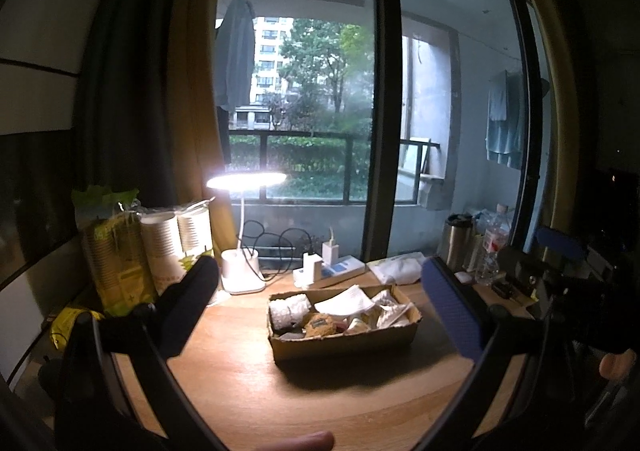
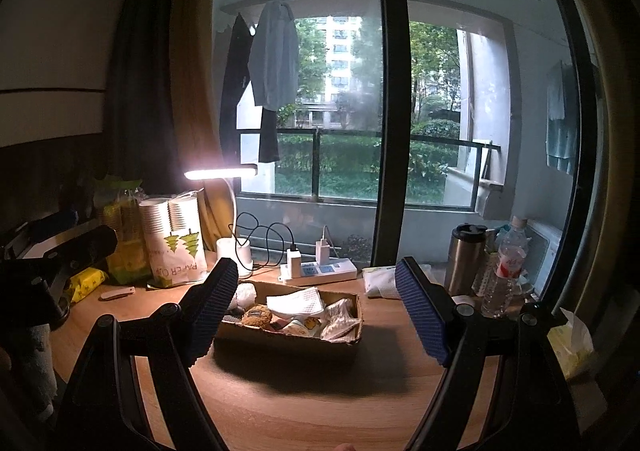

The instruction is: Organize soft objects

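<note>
Box: shallow brown cardboard box (image 1: 344, 343) sits mid-surface on the wooden surface (image 1: 248, 383), holding the soft objects.
Contents: rolled white towel (image 1: 289, 309), brown plush toy (image 1: 320, 325), white folded tissue (image 2: 297, 303), crinkly wrappers; likely light, squashy, easily snagged.
Hold: pinch the plush's middle or the roll's sides.
Left hand-held gripper (image 1: 320, 315): jaws apart, empty.
Right hand-held gripper (image 2: 316, 311): jaws apart, empty.

Wooden desk (image 1: 248, 371): cardboard box (image 1: 344, 335) at centre holding soft items; lit desk lamp (image 1: 244, 227) far left; paper-cup sleeves (image 1: 176, 247) left; power strip (image 1: 336, 271) behind; left gripper (image 1: 320, 315) spread wide, nothing between.
</note>
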A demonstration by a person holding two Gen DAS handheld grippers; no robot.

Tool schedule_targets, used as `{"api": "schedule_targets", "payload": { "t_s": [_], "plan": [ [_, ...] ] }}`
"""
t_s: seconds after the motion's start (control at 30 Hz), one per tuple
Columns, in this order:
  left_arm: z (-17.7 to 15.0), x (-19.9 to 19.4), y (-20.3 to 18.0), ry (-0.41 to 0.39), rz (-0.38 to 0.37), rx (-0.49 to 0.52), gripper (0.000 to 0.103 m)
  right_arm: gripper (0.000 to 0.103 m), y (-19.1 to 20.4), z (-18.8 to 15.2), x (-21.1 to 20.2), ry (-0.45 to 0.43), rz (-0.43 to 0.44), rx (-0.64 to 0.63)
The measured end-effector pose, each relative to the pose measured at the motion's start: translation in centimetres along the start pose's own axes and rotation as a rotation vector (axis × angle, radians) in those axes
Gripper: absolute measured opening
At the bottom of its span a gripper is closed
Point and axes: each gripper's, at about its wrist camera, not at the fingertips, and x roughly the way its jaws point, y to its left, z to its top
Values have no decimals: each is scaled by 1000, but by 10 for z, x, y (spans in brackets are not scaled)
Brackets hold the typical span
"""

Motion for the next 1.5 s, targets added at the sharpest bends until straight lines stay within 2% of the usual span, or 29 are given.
{"api": "schedule_targets", "payload": {
  "t_s": [0.57,0.7,1.5],
  "plan": [
    [0,1,-5,-4,-20,14,102,84,0,0,0,-4,-15,3],
    [-1,-1,-4,-10,-56,8,102,84,-2,-1,0,-2,-23,4],
    [0,2,-8,-8,-52,1,102,84,-9,0,0,6,-24,-6]
  ]
}}
